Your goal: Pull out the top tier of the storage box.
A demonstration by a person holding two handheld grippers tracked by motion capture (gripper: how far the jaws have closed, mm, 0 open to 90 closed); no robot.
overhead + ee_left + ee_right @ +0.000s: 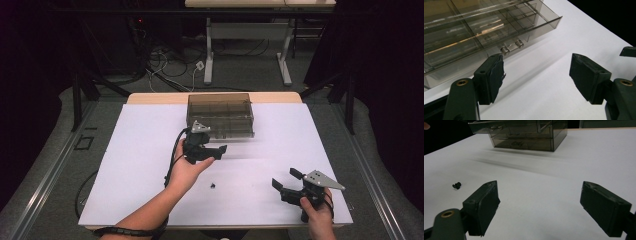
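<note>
A smoked clear drawer box (220, 115) stands at the back middle of the white table top (140, 150). In the left gripper view its top drawer (474, 27) is pulled out, and the clear handle (511, 46) lies just beyond my left jaw. My left gripper (216, 148) hovers just in front of the box, open, with nothing between its jaws (537, 62). A small black screw (213, 186) lies loose on the sheet nearer the front. Near the front right my right gripper (286, 178) stands open and empty (539, 186), with the screw (456, 185) to its left.
The white sheet ends at the table's front edge (215, 226) close to both hands. Behind the table stand a desk's white legs (209, 55) with cables on the floor (165, 70). Dark stands flank the table on both sides.
</note>
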